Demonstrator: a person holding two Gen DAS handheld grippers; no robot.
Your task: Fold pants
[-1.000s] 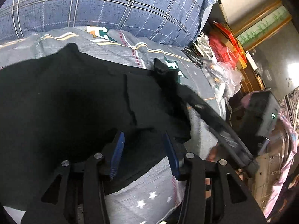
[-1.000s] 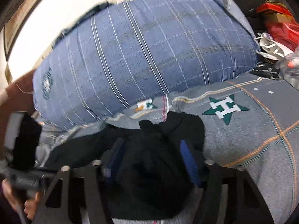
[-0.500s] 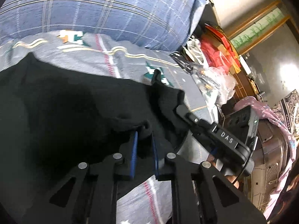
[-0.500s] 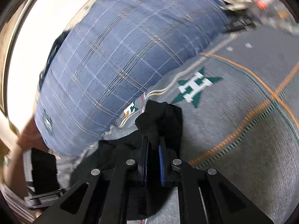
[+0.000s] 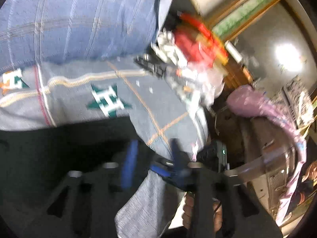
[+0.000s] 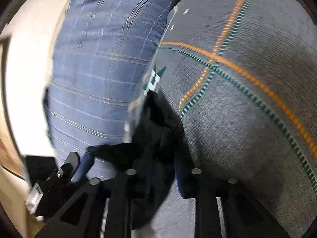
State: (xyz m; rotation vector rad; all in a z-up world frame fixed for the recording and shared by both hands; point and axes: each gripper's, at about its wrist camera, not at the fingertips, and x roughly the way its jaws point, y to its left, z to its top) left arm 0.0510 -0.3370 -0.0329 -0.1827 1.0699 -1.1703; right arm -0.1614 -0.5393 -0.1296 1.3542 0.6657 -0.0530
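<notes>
Left wrist view: blurred; the left gripper (image 5: 152,156) stands with its blue pads apart, having just been opening, and nothing sits between them.
Black pants (image 5: 59,148): spread on the bedspread (image 5: 154,99) under and to the left of the left gripper's fingers; the edge ends about at the left pad.
Right gripper seen from the left: its body (image 5: 214,156) lies just to the right of the left one, a hand (image 5: 190,212) below it.
Right wrist view: the right gripper (image 6: 158,166) has its jaws parted, having just been opening; a bunched end of the pants (image 6: 156,127) lies between and ahead of the fingers, and whether a pad touches it I cannot tell.
Blue checked pillow (image 6: 103,75): ahead and left of the right gripper.
Clutter of red packets (image 5: 194,45): far ahead and right of the left gripper.
</notes>
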